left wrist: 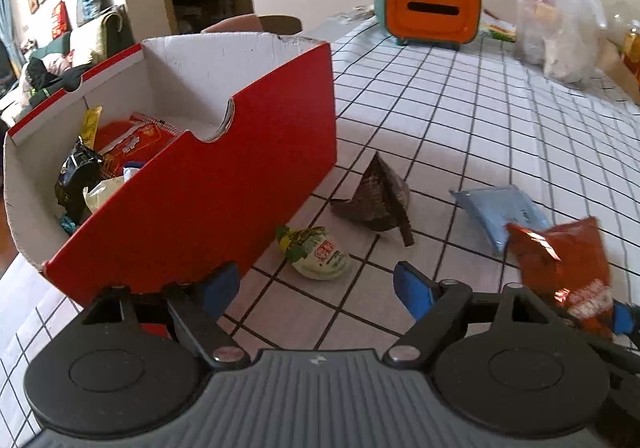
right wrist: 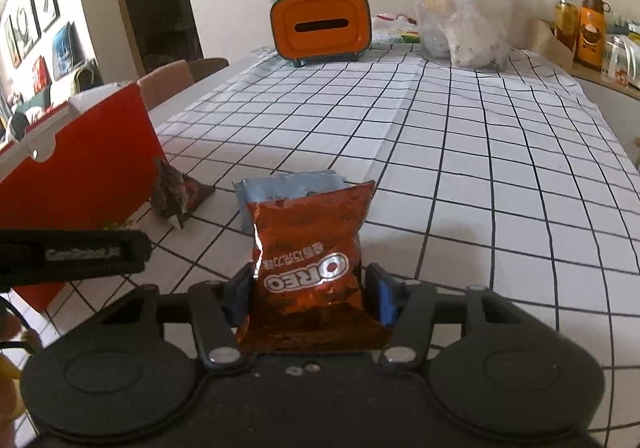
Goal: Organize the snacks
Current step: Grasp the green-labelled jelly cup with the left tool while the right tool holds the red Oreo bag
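Observation:
My right gripper (right wrist: 308,296) is shut on an orange Oreo packet (right wrist: 308,252) and holds it upright above the checked tablecloth; the packet also shows at the right of the left wrist view (left wrist: 568,268). My left gripper (left wrist: 316,286) is open and empty, just above a green-and-white wrapped snack (left wrist: 320,254) that lies beside the red cardboard box (left wrist: 224,191). The box holds several snack packets (left wrist: 120,151). A dark triangular packet (left wrist: 376,195) and a light blue packet (left wrist: 500,211) lie on the cloth to the right of the box.
An orange and teal tissue holder (right wrist: 320,27) with a desk lamp stands at the far end of the table. A clear plastic bag of items (right wrist: 460,15) sits to its right. Bottles and jars (right wrist: 588,31) stand on a side counter. Chairs (right wrist: 172,79) are at the table's left.

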A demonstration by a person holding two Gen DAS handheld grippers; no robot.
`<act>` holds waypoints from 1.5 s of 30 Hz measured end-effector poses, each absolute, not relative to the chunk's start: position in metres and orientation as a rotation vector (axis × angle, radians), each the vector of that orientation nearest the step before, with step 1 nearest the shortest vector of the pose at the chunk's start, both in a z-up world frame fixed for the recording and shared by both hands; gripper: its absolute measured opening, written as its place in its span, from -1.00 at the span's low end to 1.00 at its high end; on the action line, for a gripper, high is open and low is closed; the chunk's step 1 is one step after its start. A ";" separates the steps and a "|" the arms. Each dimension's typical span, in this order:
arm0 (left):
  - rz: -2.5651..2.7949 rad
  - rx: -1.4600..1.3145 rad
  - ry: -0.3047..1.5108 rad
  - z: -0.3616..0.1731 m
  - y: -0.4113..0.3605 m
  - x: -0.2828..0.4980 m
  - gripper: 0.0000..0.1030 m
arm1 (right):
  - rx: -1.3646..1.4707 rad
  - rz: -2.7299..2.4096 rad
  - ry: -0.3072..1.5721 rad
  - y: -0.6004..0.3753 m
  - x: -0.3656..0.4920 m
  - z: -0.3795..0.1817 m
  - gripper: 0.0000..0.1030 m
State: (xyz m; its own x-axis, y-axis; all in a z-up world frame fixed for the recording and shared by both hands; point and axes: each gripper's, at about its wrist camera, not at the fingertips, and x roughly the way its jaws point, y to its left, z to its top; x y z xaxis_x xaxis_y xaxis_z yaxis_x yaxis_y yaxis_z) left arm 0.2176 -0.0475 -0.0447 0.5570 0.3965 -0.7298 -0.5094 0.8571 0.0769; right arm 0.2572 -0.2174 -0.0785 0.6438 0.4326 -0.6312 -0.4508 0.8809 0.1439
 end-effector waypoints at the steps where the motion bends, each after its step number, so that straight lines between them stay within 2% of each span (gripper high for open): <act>1: 0.548 -0.146 0.826 -0.046 -0.048 0.220 0.63 | 0.003 0.504 0.707 -0.221 0.257 -0.079 -0.01; 6: 0.602 -0.141 0.864 -0.053 -0.048 0.234 0.43 | 0.094 0.516 0.709 -0.238 0.258 -0.076 -0.02; 14: 0.665 -0.161 0.881 -0.056 -0.045 0.251 0.29 | 0.179 0.532 0.697 -0.258 0.260 -0.071 -0.02; 17: 0.676 -0.160 0.878 -0.056 -0.044 0.254 0.16 | 0.195 0.532 0.699 -0.261 0.261 -0.071 -0.02; 19: 0.680 -0.154 0.877 -0.056 -0.044 0.256 0.00 | 0.203 0.532 0.699 -0.262 0.262 -0.071 -0.02; 25: 0.668 -0.121 0.859 -0.057 -0.048 0.256 -0.24 | 0.219 0.528 0.705 -0.264 0.263 -0.073 -0.02; 31: 0.647 -0.088 0.848 -0.058 -0.050 0.253 -0.30 | 0.224 0.531 0.702 -0.263 0.262 -0.072 -0.02; 45: 0.433 -0.077 0.849 -0.043 -0.048 0.228 -0.30 | 0.225 0.529 0.689 -0.262 0.258 -0.068 -0.02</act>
